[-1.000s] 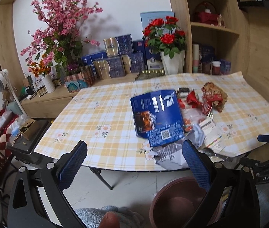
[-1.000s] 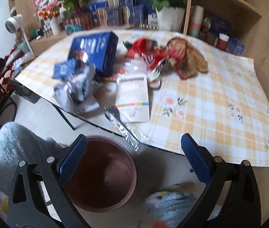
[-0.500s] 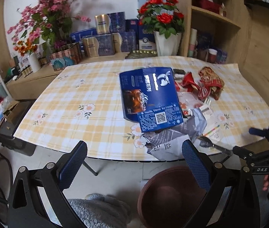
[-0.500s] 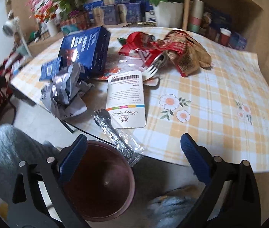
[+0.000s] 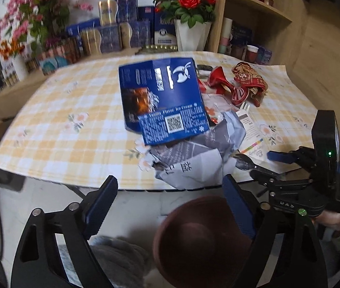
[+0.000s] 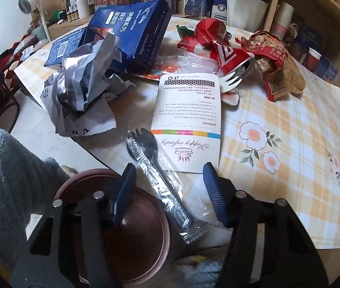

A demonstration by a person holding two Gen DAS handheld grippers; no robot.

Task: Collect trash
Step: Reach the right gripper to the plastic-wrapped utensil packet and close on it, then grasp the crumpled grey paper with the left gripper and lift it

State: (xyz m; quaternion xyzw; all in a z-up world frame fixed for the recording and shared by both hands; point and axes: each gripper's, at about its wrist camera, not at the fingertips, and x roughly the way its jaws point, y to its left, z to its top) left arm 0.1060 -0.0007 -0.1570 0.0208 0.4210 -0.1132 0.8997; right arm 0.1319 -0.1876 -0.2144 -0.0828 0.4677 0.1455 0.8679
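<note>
Between the closing jaws of the right gripper point(image 6: 168, 192), not yet pinched, lies a black spork point(image 6: 156, 175) in clear crinkled wrap, overhanging the table point(image 6: 297, 129) edge above the brown bin point(image 6: 93, 218). Left gripper point(image 5: 170, 204), closing on nothing, hangs near that bin.

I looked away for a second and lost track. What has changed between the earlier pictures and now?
Both grippers came down closer to the table edge. The right gripper now straddles the wrapped fork, its jaws closing, not yet gripping. The left gripper is also closing, on nothing. The trash pile and brown bin stayed put.
</note>
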